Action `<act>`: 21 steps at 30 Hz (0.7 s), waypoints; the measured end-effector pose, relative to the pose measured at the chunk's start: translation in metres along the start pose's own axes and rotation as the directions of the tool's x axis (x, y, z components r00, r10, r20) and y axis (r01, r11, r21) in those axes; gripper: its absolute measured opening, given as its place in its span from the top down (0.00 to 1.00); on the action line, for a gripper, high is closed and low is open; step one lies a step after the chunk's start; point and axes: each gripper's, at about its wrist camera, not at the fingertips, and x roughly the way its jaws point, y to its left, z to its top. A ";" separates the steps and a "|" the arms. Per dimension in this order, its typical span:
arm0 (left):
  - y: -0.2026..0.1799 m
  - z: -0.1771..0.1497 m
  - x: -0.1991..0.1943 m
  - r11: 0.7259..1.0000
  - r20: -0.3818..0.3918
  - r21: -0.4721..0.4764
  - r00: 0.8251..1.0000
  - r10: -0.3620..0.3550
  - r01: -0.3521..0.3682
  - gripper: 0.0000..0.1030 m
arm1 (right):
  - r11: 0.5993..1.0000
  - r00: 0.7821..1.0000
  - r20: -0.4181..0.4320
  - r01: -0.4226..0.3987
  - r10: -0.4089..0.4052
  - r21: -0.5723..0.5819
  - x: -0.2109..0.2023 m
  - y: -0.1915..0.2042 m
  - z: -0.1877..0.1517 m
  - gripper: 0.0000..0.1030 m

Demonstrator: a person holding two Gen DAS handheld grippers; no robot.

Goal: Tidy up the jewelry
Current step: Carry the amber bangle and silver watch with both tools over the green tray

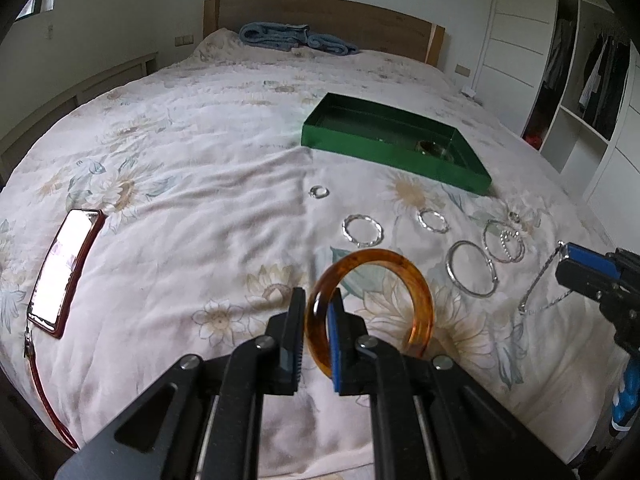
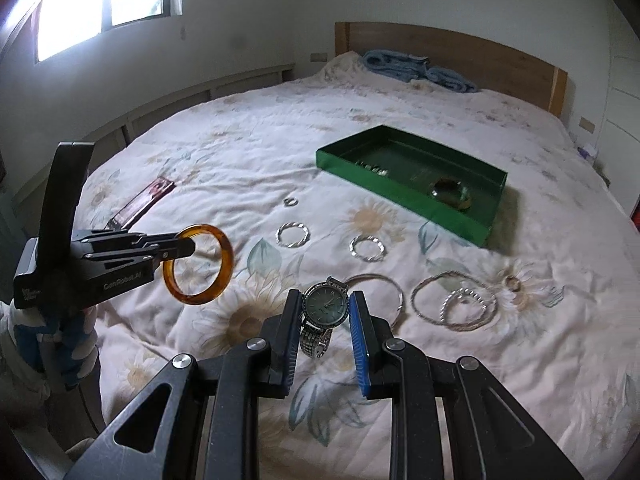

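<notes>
My left gripper (image 1: 318,312) is shut on an amber bangle (image 1: 416,280) and holds it above the bed; it also shows in the right wrist view (image 2: 188,248) with the bangle (image 2: 224,248). My right gripper (image 2: 325,304) is shut on a silver watch (image 2: 325,306) with a green dial, its band hanging down. In the left wrist view the right gripper (image 1: 568,256) shows with the watch band (image 1: 540,280) dangling. A green box (image 1: 400,148) (image 2: 404,196) lies farther back with some jewelry inside. Several silver bangles (image 1: 472,270) (image 2: 292,236) and rings lie on the quilt.
A floral quilt (image 1: 200,160) covers the bed. A red-edged case (image 1: 64,268) lies at the left, also in the right wrist view (image 2: 140,204). A blue towel (image 1: 296,38) lies by the headboard. A wardrobe (image 1: 580,80) stands at the right.
</notes>
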 end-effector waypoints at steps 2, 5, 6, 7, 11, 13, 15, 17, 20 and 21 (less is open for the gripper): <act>0.000 0.005 -0.001 1.000 0.008 -0.005 1.000 -0.003 0.003 0.91 | 1.000 1.000 0.009 0.007 -0.007 0.003 -0.002 -0.003 0.004 0.77; -0.001 0.015 -0.003 1.000 0.023 -0.005 1.000 -0.005 0.005 0.91 | 1.000 0.999 0.024 0.021 -0.021 0.002 -0.006 -0.009 0.011 0.77; -0.001 0.020 -0.004 1.000 0.031 -0.004 1.000 -0.005 0.005 0.91 | 1.000 0.999 0.031 0.026 -0.026 0.004 -0.007 -0.012 0.014 0.77; -0.001 0.025 -0.004 1.000 0.039 -0.005 0.999 -0.005 0.006 0.91 | 1.000 0.999 0.038 0.031 -0.031 0.006 -0.008 -0.016 0.018 0.77; -0.001 0.049 -0.003 1.000 0.066 -0.016 0.998 -0.009 0.010 0.91 | 0.998 0.996 0.074 0.058 -0.059 0.010 -0.012 -0.032 0.038 0.77; -0.002 0.065 -0.001 1.000 0.083 -0.013 0.997 -0.006 0.007 0.91 | 0.997 0.993 0.094 0.077 -0.078 0.008 -0.012 -0.042 0.051 0.77; -0.005 0.080 0.003 1.000 0.097 -0.011 0.995 -0.006 0.007 0.91 | 0.996 0.989 0.115 0.094 -0.094 0.008 -0.010 -0.051 0.065 0.77; -0.009 0.098 0.010 1.000 0.111 -0.007 0.994 -0.006 0.007 0.91 | 0.994 0.985 0.133 0.107 -0.107 0.012 -0.006 -0.061 0.080 0.77; -0.016 0.124 0.027 1.000 0.119 -0.001 0.993 0.000 0.000 0.91 | 0.992 0.980 0.155 0.123 -0.126 0.029 0.007 -0.078 0.103 0.77; -0.018 0.134 0.035 1.000 0.120 0.000 0.993 0.003 -0.003 0.91 | 0.991 0.978 0.161 0.126 -0.131 0.038 0.013 -0.084 0.112 0.77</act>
